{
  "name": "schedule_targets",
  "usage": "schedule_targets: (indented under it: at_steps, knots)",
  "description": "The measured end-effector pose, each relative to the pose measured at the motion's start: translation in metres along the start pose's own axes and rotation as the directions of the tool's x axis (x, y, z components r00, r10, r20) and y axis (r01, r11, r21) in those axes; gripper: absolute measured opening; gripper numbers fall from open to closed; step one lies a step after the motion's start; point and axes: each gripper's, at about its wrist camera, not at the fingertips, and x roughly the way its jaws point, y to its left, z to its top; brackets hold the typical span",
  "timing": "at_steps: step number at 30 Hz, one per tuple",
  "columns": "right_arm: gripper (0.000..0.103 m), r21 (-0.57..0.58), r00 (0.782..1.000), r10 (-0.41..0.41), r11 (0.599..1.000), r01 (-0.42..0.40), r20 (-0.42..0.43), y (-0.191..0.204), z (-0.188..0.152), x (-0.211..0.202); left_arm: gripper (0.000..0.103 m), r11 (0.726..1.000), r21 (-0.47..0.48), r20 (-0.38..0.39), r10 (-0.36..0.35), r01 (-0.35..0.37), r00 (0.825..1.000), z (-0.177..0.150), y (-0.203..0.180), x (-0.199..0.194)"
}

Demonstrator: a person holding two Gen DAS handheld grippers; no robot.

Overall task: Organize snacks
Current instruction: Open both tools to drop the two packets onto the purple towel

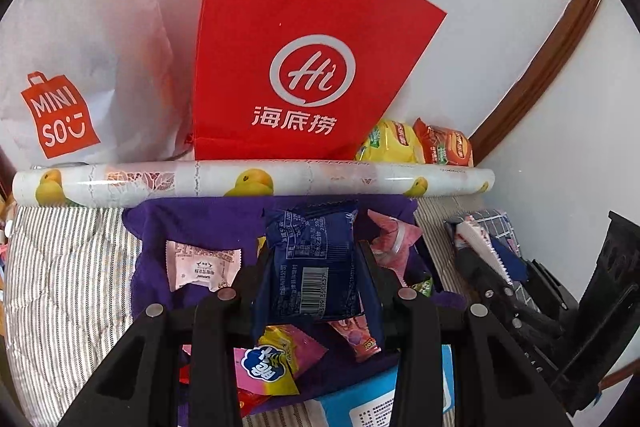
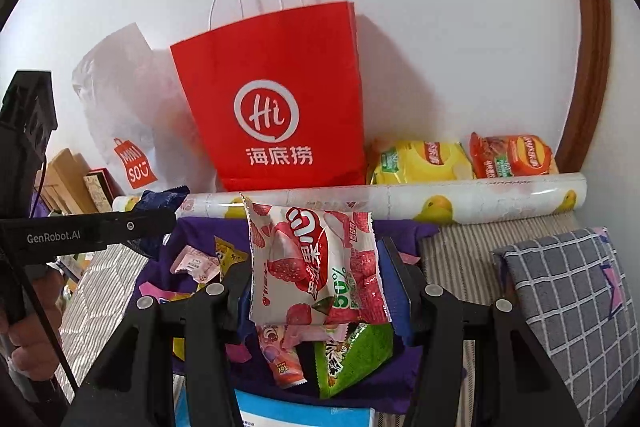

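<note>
Your left gripper [image 1: 314, 267] has its jaws clamped on a dark blue foil snack packet [image 1: 310, 259], barcode side toward the camera, held above a purple cloth [image 1: 192, 227]. Left of those jaws a pale pink sachet [image 1: 202, 265] lies on the cloth; below them sits a pink and yellow wrapper [image 1: 276, 363], and just to their right a crumpled pink wrapper [image 1: 394, 239]. Beyond the fingertips a roll of white duck-print film [image 1: 256, 183] lies crosswise, with a red paper carrier bag [image 1: 304, 67] standing behind it.

Your right gripper [image 2: 316, 267] has its jaws closed on a white and red strawberry snack pouch [image 2: 316, 263], which hangs upright between them. Under these jaws a green snack packet [image 2: 352, 359] lies on the cloth. Past them and to the right, a yellow chip bag [image 2: 420, 163] and an orange chip bag [image 2: 512, 155] rest against the wall behind the roll.
</note>
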Motion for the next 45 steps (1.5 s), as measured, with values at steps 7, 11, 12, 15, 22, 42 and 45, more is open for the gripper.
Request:
schedule_targets:
  at_steps: [7,11,12,15,22,42,45]
  knots:
    - [0.053,-0.026,0.998,0.027,0.999,-0.029,-0.065,0.002,-0.016,0.03,0.036,1.0,-0.006,-0.019,0.009,-0.009,1.0,0.0,0.004,0.009]
    - [0.053,-0.032,0.993,0.033,0.999,-0.037,-0.109,0.002,-0.025,0.046,0.036,1.0,-0.012,-0.034,0.017,-0.018,0.999,-0.001,0.006,0.016]
    - [0.054,-0.031,0.992,0.037,0.999,-0.041,-0.119,0.001,-0.027,0.049,0.036,1.0,-0.013,-0.036,0.019,-0.02,0.999,-0.001,0.006,0.017]
    - [0.055,-0.022,0.988,0.045,0.999,-0.049,-0.147,0.0,-0.031,0.056,0.036,1.0,-0.019,-0.042,0.023,-0.024,0.999,-0.001,0.008,0.02]
    - [0.055,-0.022,0.985,0.044,0.999,-0.049,-0.168,-0.002,-0.036,0.062,0.036,0.999,-0.029,-0.063,0.018,-0.02,0.998,-0.002,0.01,0.028]
    - [0.055,0.047,0.996,0.042,0.998,-0.039,-0.084,-0.026,-0.036,0.037,0.037,0.999,-0.001,-0.211,0.047,-0.048,0.976,-0.019,-0.002,0.069]
    - [0.055,0.059,0.996,0.042,0.998,-0.037,-0.084,-0.029,-0.036,0.037,0.037,0.998,0.008,-0.223,0.055,-0.054,0.973,-0.021,-0.003,0.072]
